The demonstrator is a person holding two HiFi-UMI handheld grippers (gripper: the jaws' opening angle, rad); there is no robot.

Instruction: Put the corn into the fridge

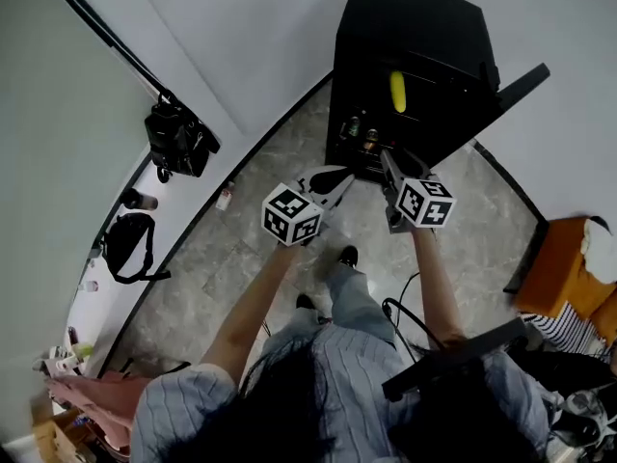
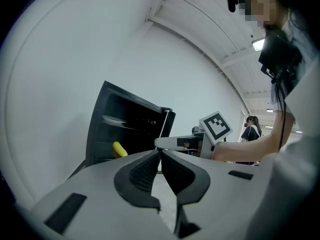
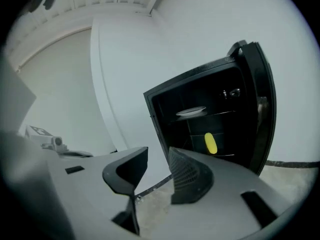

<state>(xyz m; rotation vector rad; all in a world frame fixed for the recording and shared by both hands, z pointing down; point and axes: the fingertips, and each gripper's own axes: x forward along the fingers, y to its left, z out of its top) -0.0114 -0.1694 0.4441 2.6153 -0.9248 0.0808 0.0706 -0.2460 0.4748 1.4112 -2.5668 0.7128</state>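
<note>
Grey stone floor point(image 1: 231, 258) runs to white walls point(image 1: 241, 27). The left claw point(image 1: 333, 178) hovers with its jaws pinched together, empty. Beyond, the black fridge point(image 1: 415, 27) stands with its door point(image 1: 522, 84) open, the corn point(image 1: 397, 92) sitting on a shelf inside (yellow against the dark). The right claw point(image 1: 388, 159) is partly apart, holding nothing.

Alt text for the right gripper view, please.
A black fridge stands open, with the yellow corn inside and a plate higher up. In front, the right gripper is open and empty.
</note>
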